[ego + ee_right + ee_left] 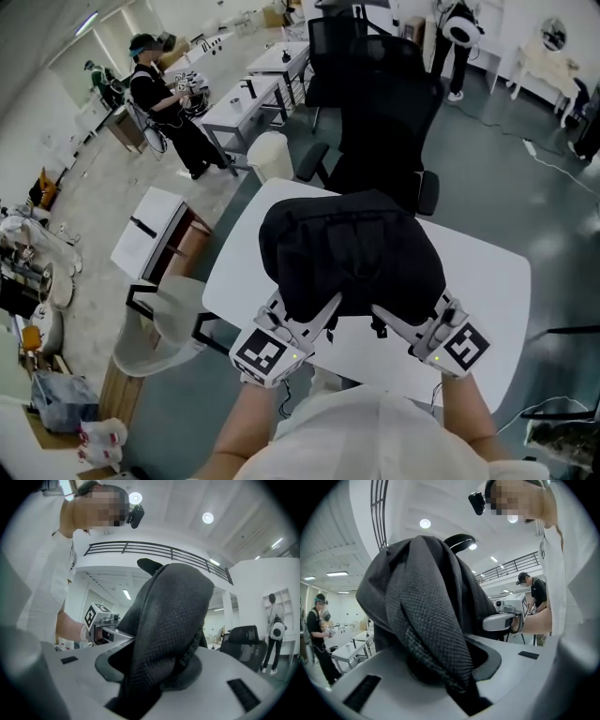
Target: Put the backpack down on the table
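Observation:
A black backpack (pixel 352 251) hangs over the white table (pixel 487 281), and I hold it from the near side with both grippers. My left gripper (pixel 323 307) is shut on a mesh shoulder strap (pixel 431 620), which fills the gap between its jaws (pixel 440 667). My right gripper (pixel 384 317) is shut on the other mesh strap (pixel 173 620), clamped in the same way (pixel 159 677). Each gripper view shows the opposite gripper behind the bag: the right gripper (pixel 511 613) and the left gripper (pixel 101 620). Whether the bag's bottom touches the table is hidden.
A black office chair (pixel 384 112) stands right behind the table's far edge. To the left are a grey seat (pixel 159 323), a small white-topped desk (pixel 155 230) and a white bin (pixel 267 155). A person (pixel 155 89) works at the desks at far left, and another person (pixel 459 37) stands at the top right.

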{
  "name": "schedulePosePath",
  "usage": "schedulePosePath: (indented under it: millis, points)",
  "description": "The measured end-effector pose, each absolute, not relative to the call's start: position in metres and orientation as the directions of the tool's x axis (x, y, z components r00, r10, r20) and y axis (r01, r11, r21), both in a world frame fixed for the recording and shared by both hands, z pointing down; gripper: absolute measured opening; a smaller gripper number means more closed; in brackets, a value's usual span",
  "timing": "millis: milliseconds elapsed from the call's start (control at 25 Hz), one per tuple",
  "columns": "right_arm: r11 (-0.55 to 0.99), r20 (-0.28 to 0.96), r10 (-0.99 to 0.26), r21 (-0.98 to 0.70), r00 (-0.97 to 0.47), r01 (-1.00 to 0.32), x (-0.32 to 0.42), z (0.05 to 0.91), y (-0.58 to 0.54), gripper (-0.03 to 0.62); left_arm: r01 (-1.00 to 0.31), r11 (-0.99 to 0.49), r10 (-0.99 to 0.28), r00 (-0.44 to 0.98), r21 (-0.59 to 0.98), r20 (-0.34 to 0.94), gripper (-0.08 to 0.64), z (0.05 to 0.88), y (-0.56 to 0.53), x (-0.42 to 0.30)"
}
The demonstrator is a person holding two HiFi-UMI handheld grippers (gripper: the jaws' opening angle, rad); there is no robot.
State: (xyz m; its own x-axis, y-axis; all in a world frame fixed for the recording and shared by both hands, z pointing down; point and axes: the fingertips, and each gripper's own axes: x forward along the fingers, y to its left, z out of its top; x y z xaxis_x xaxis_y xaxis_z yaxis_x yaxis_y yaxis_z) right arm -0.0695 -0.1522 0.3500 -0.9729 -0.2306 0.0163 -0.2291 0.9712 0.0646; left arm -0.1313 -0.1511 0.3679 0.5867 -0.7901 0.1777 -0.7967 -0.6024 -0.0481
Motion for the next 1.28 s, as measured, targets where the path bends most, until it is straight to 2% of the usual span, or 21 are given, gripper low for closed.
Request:
schedulePosePath:
  millis: [520,880,1280]
  points:
    - [0.917,0.030,-0.395,0.069,-0.918,-0.392,-0.089,0.371,-0.229,0.167,-0.695,-0.718,-0.689,0.702,-0.035,0.180,0.083,0.387,-0.237,-0.149]
    - [0.884,0.091,-0.467,0.029,-0.880,-0.466,-0.085,0.434,-0.282,0.169,-0.646,-0.761,-0.621,0.750,0.052,0.229,0.083,0.452,-0.292,-0.145]
    - [0.828,0.163,-0.543,-0.060,-0.823,-0.558,-0.083,0.507,-0.323,0.172,-0.649,-0.749,-0.592,0.746,0.133,0.305,0.083,0.526,-0.333,-0.143]
